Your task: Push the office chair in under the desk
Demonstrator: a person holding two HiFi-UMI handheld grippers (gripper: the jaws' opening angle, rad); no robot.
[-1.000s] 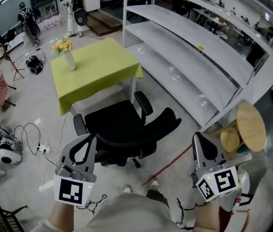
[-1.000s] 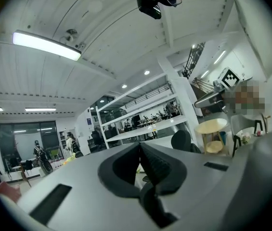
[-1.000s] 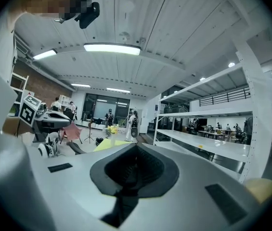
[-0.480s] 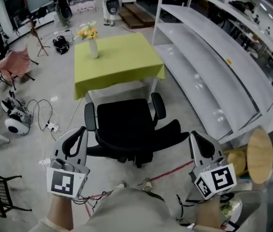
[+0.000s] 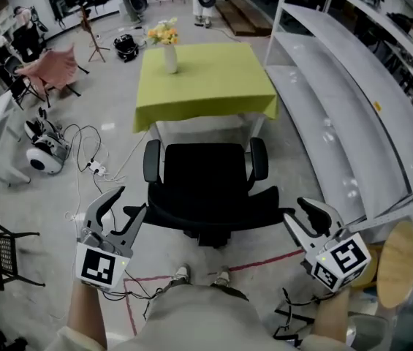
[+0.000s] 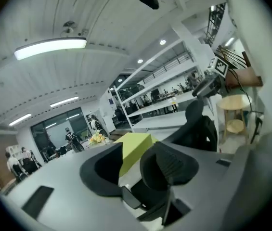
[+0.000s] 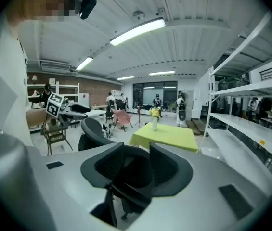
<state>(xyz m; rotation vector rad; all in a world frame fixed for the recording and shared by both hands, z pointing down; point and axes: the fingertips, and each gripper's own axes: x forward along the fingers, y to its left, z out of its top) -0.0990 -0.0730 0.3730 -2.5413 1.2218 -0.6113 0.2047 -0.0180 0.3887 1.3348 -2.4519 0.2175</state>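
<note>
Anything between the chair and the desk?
No. In the head view only a narrow strip of bare floor separates the chair from the desk; nothing blocks it.

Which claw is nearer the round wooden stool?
Right. The right claw is close beside the stool; the left claw is on the chair's other side, far off.

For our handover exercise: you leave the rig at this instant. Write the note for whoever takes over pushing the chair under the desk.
Chair: in front of the desk, seat facing it, not under yet.
Left hand-held gripper: open, empty, jaws have just been opening, near the chair back's left edge.
Right hand-held gripper: the same, near its right edge.
Done: only the approach.
Left: push the chair in.
</note>
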